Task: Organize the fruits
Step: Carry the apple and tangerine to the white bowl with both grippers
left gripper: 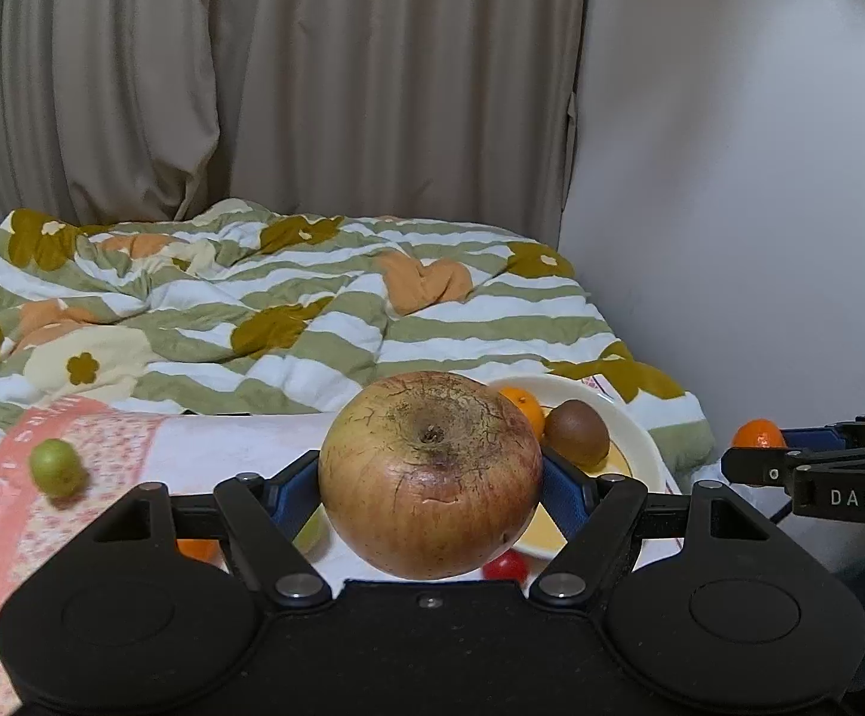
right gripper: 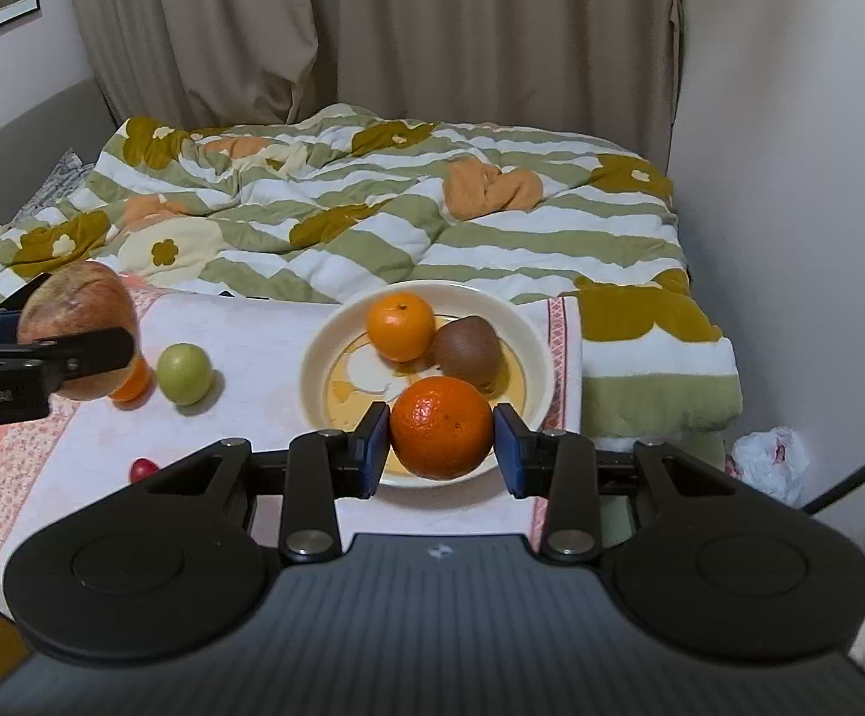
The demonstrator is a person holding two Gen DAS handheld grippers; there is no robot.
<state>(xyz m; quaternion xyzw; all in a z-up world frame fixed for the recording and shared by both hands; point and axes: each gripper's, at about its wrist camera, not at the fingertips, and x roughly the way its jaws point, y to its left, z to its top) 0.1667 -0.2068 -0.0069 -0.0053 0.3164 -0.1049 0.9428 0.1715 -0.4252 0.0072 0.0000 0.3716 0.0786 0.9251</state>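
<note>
In the right wrist view, a cream plate sits at the centre on a pink-and-white patterned cloth spread over the bed. On the plate lie one smooth orange mandarin and one fuzzy brown kiwi, touching each other. The right gripper clamps a second, dimpled mandarin between its blue pads, low over the plate's near rim and hiding part of it.

At the left edge of that view the left gripper grips a large, russeted apple, red-yellow with cracked skin around the stem pit. The apple partly covers a third small orange fruit on the cloth; just right of it lies a round green fruit. Another green fruit shows at the left of the left wrist view, blurred, so it may be a different one. A small glossy red fruit, perhaps a cherry tomato, lies nearest the camera.

Behind everything are a rumpled green-striped floral quilt and beige curtains.
</note>
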